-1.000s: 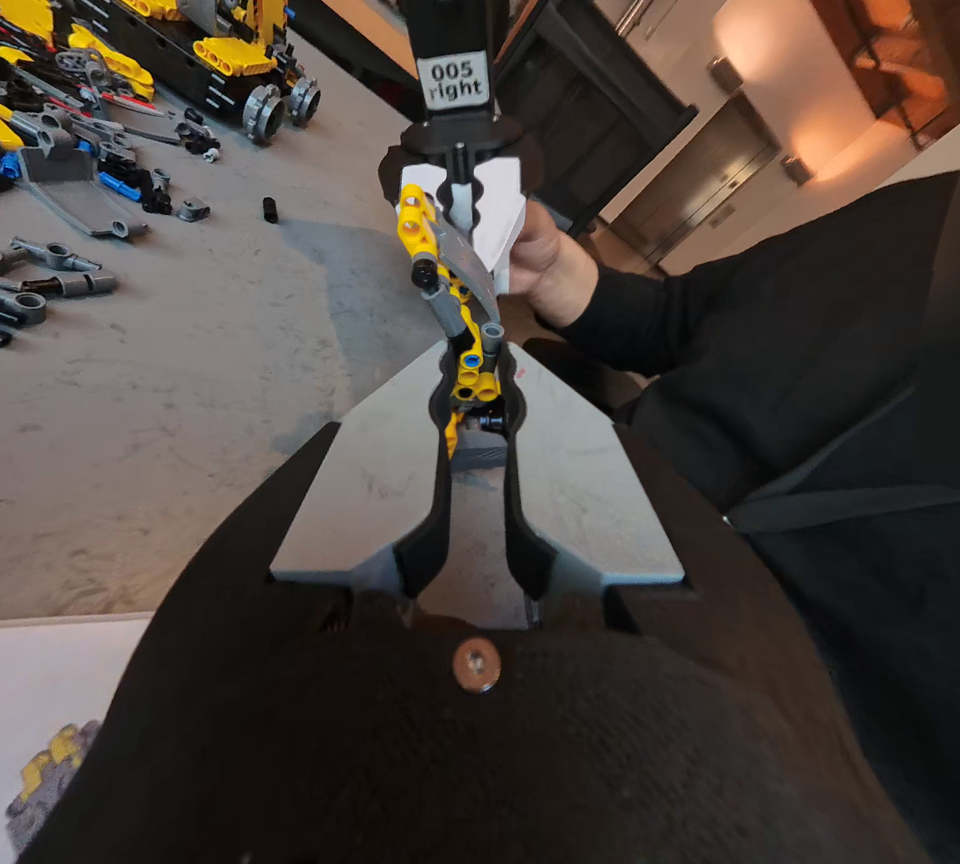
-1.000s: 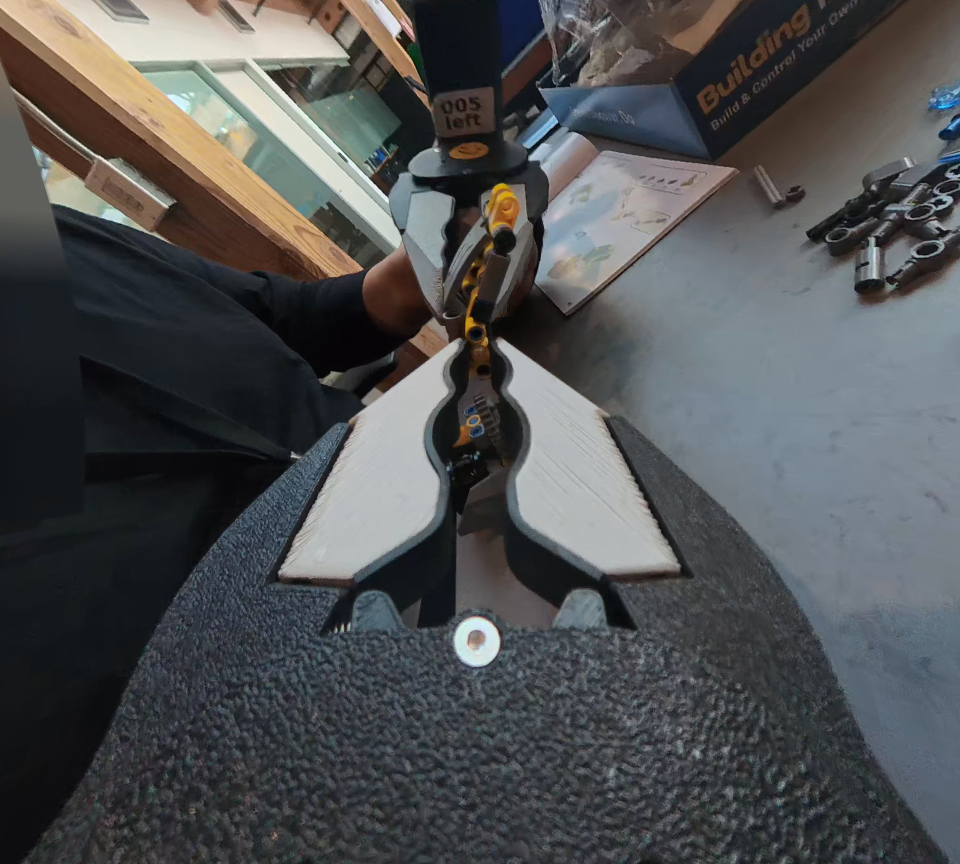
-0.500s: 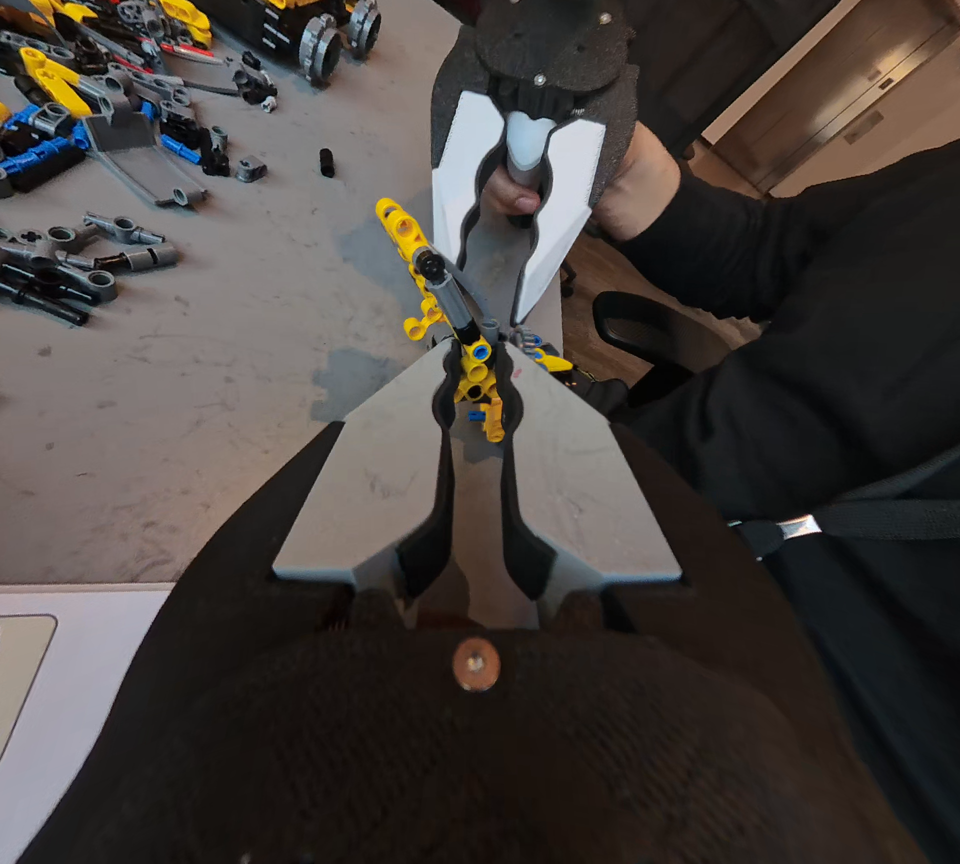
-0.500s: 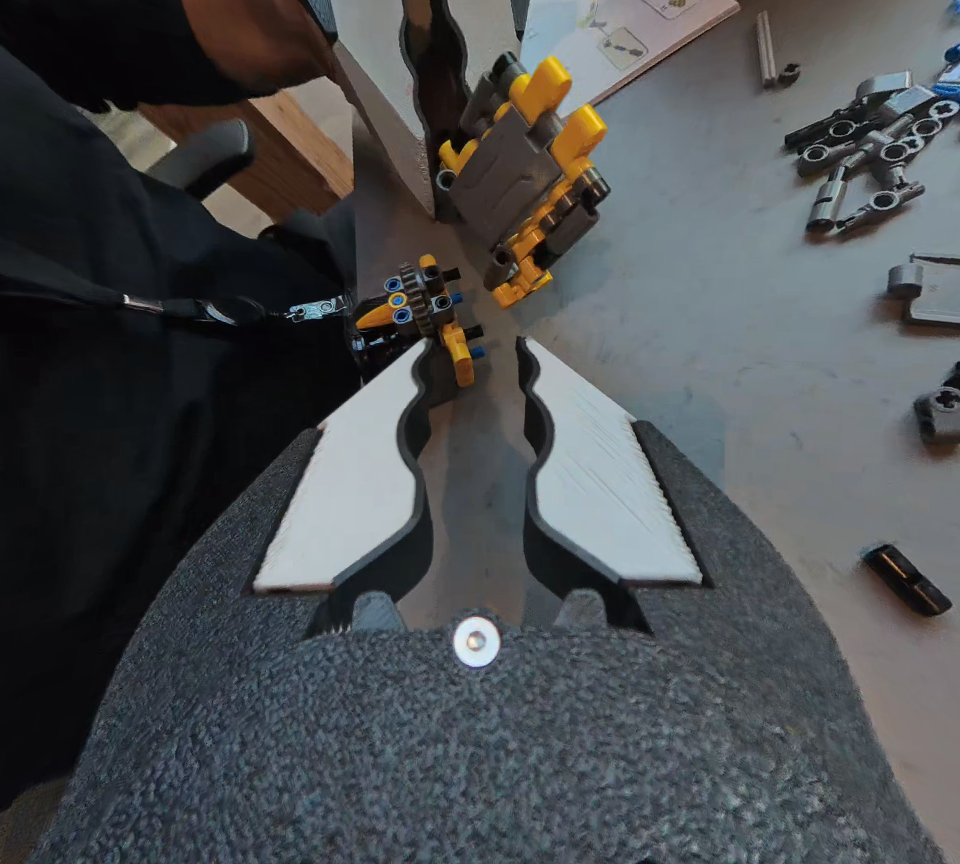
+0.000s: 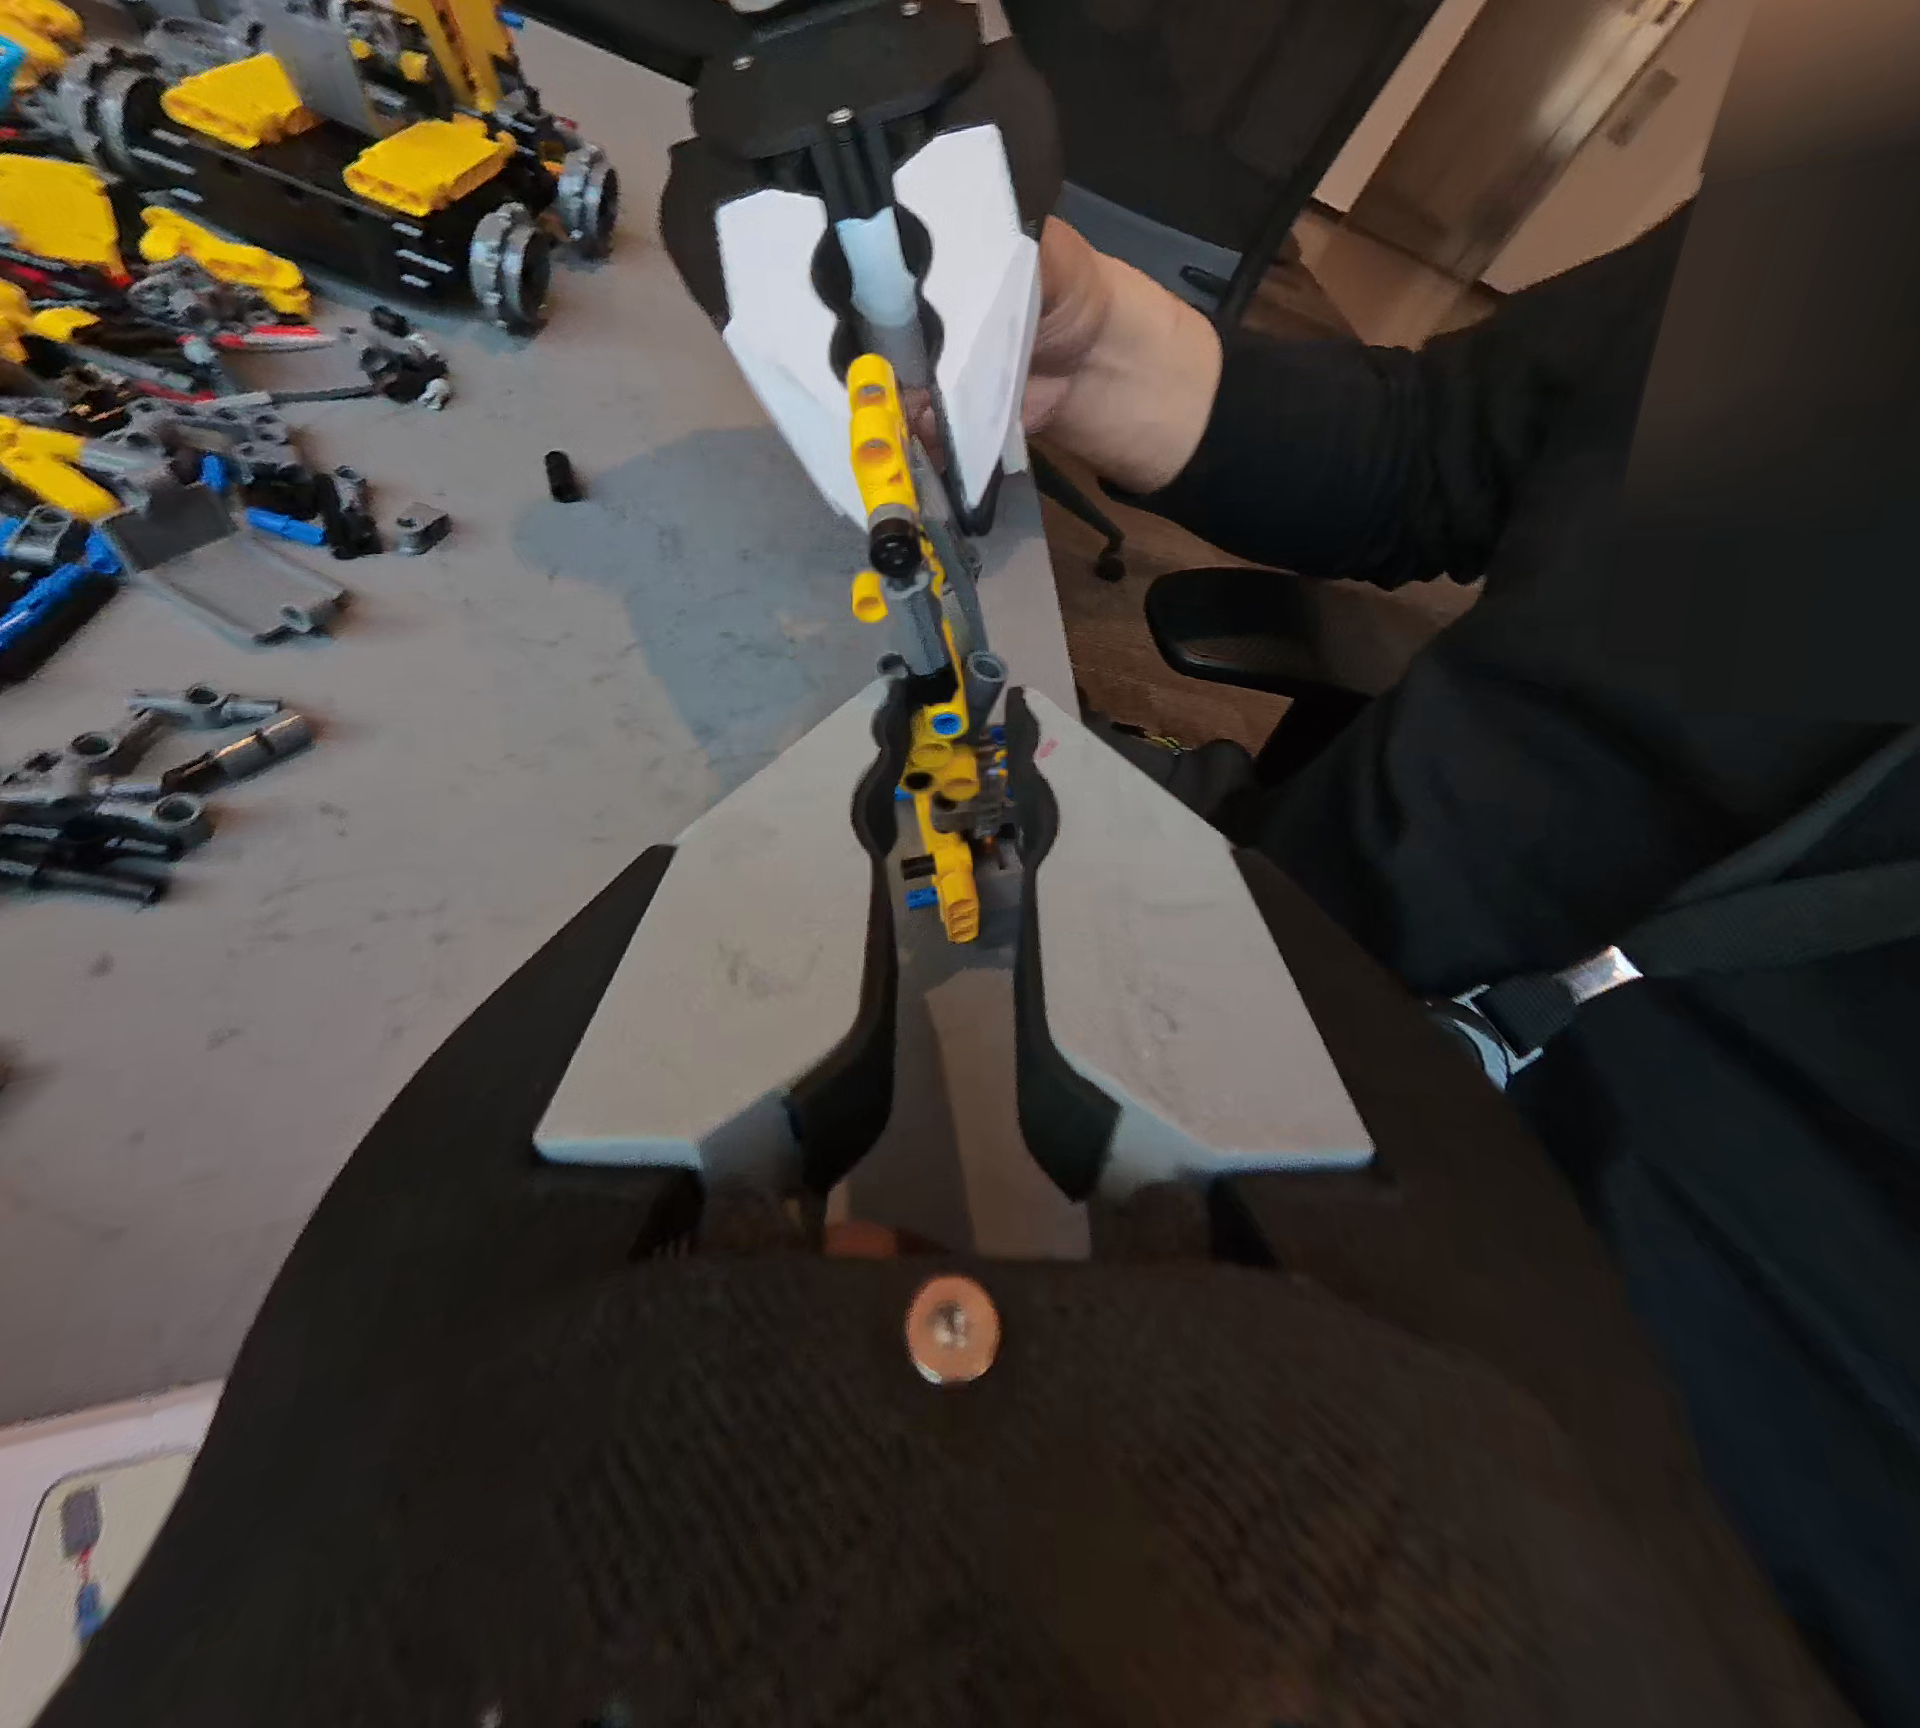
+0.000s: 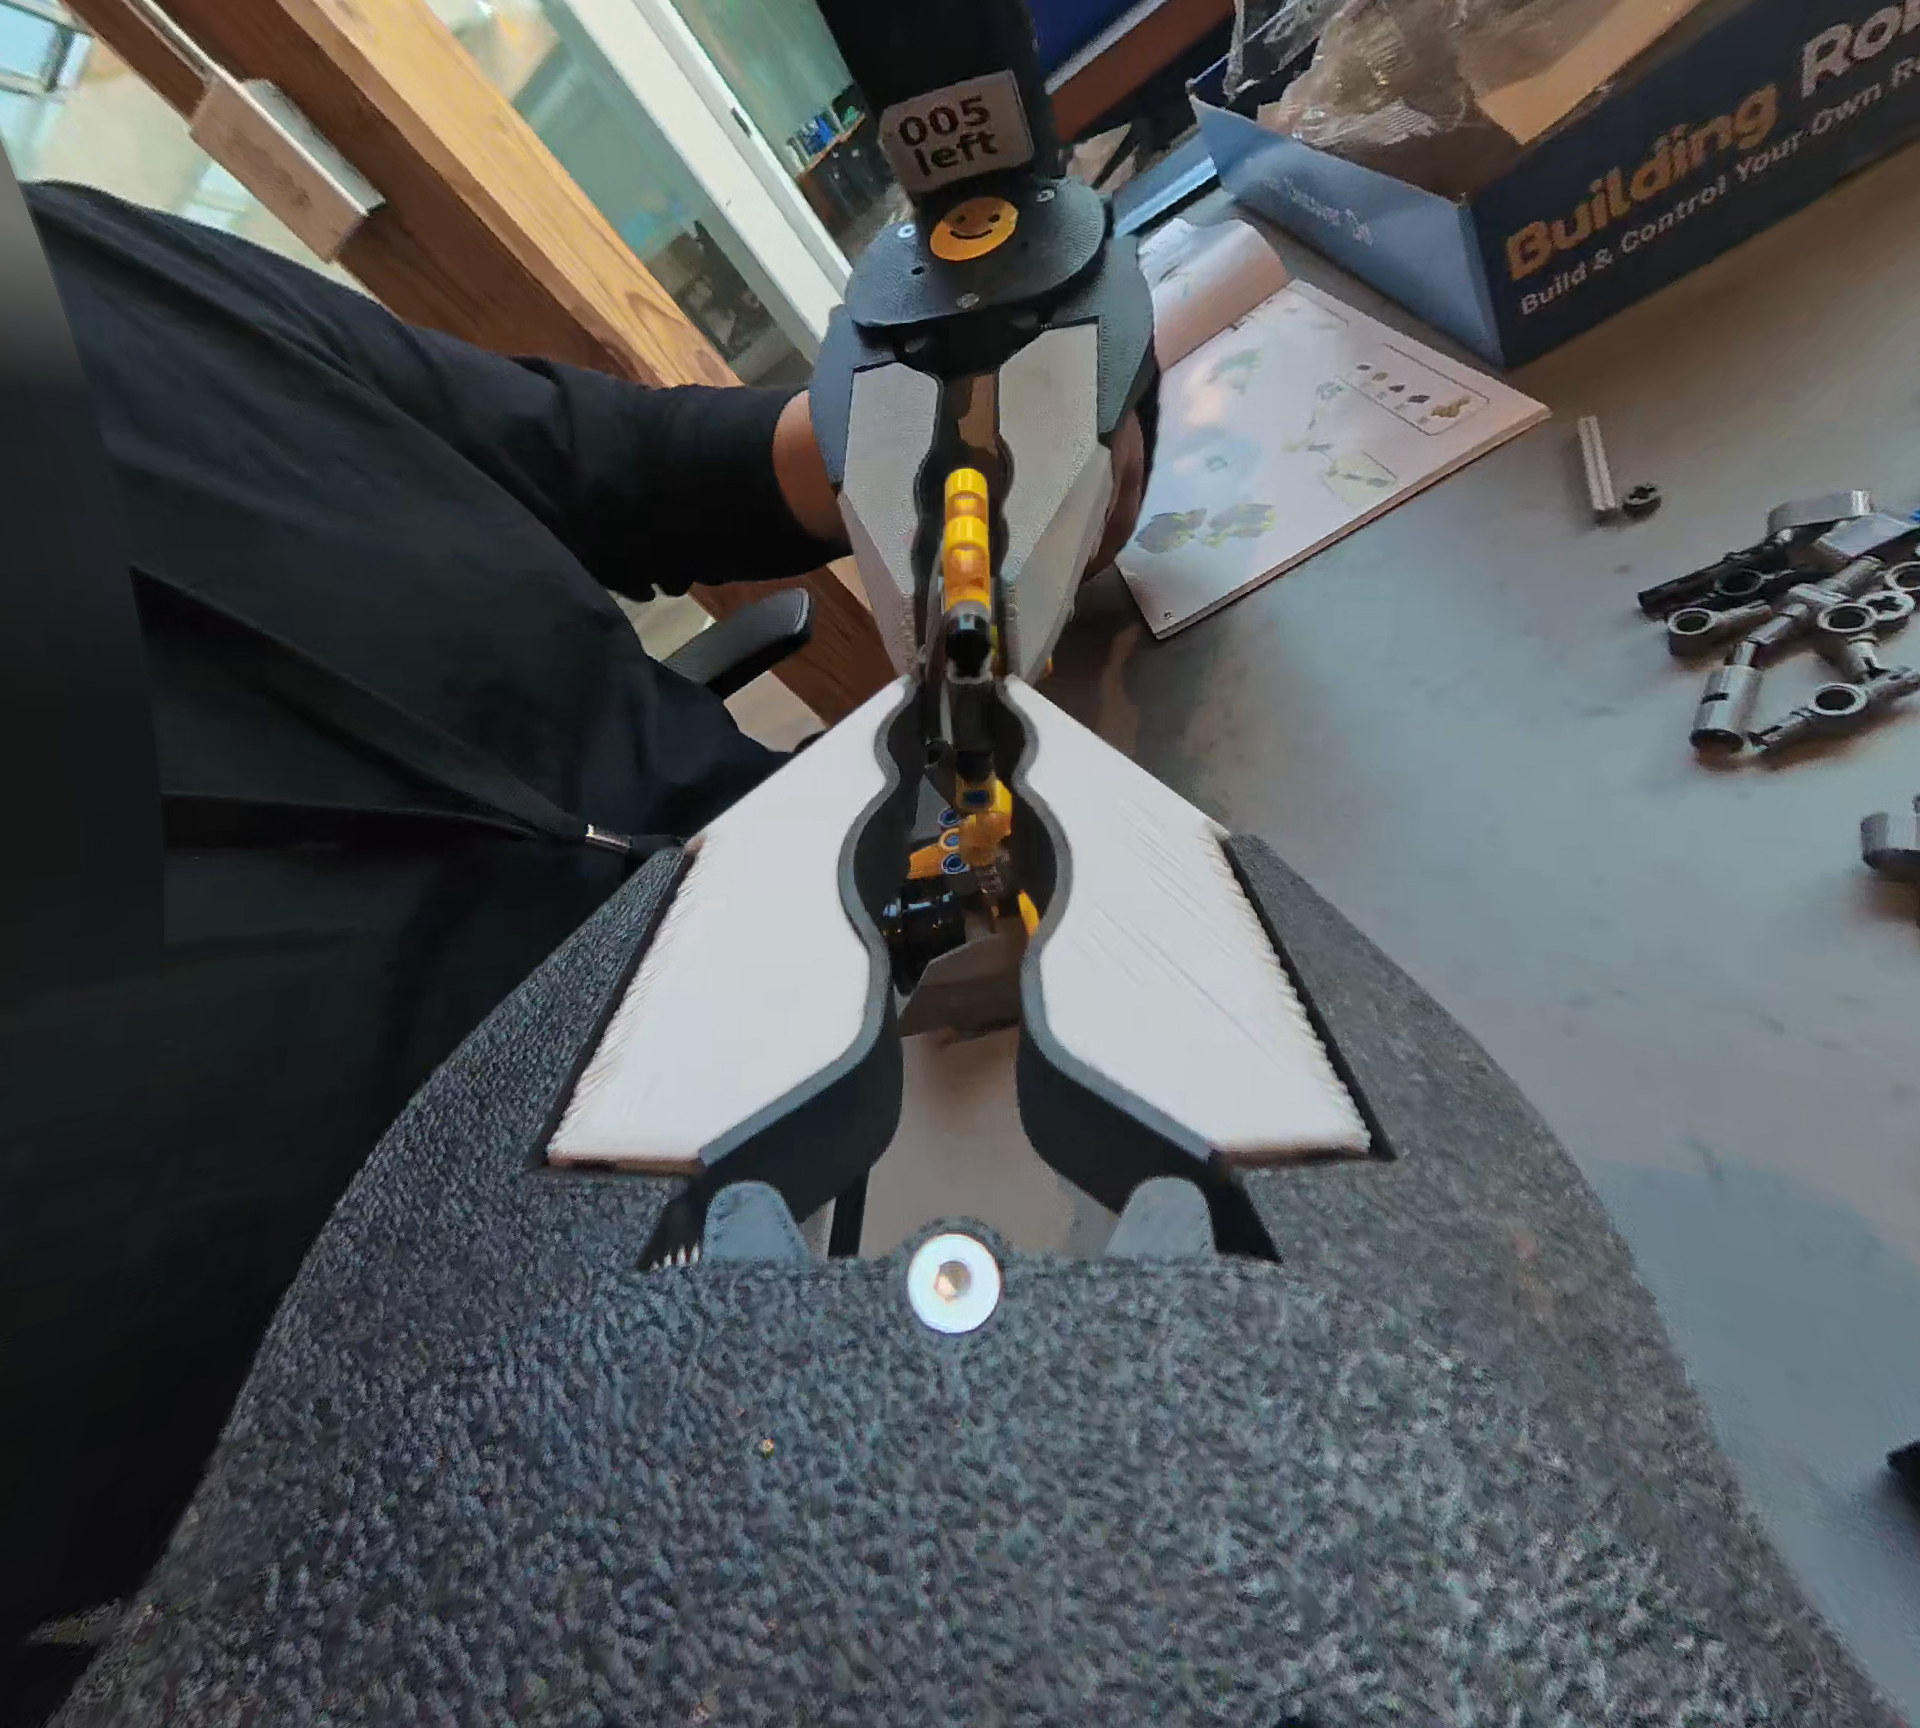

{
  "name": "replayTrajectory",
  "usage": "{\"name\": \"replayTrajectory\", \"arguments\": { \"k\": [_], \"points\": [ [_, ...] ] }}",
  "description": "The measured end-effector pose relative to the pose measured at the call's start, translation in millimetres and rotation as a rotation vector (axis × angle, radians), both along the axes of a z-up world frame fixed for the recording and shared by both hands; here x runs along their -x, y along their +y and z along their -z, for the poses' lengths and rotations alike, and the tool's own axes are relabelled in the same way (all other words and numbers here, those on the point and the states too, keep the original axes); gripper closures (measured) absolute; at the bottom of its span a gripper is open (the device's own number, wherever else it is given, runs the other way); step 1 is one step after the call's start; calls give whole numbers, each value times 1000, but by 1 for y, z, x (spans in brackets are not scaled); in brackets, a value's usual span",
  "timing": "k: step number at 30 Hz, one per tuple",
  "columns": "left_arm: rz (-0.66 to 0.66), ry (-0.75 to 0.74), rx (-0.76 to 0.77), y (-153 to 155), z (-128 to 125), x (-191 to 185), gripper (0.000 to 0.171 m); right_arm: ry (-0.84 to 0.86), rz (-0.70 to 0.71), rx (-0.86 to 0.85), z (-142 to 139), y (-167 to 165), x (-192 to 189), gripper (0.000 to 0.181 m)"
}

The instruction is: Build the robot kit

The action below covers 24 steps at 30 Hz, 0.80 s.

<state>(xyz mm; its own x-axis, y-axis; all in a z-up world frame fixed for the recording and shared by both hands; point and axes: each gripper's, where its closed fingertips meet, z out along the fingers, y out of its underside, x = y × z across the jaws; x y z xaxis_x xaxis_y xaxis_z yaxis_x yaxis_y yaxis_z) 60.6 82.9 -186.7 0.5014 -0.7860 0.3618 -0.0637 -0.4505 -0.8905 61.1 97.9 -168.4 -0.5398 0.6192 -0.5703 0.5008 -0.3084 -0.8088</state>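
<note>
Both my left gripper point(image 5: 951, 702) and right gripper point(image 6: 961, 691) clamp the yellow-grey brick assembly point(image 5: 930, 629) between them. Only my left view shows the half-built vehicle point(image 5: 343, 182) beyond it; only my right, the booklet point(image 6: 1309, 442).

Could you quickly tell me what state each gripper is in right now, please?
Left gripper: shut on one end of the yellow and grey brick assembly.
Right gripper: shut on the other end of the same assembly.

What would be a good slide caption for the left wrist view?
Two hand-held grippers meet over a grey table, gripping a yellow-and-grey brick assembly between them.
</note>
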Motion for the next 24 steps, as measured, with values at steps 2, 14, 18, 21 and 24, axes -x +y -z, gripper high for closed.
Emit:
{"name": "replayTrajectory", "arguments": {
  "k": [2, 14, 18, 21, 24],
  "points": [
    [-35, 34, 36, 0, 6, 8, 152, -15, 55, -27, 6, 7, 0, 175],
    [-19, 235, 233, -22, 56, -1, 155, -25, 227, 33, 10, 29, -22, 175],
    [14, 237, 212, -21, 54, -3, 167, -25, 228, 12, 11, 24, -37, 175],
    [14, 261, 149, -16, 51, -6, 167, -10, 249, 32, 9, 27, -43, 175],
    [-8, 376, -26, -8, 42, -5, 167, 28, 277, 38, 0, 31, -46, 175]
  ]
}}
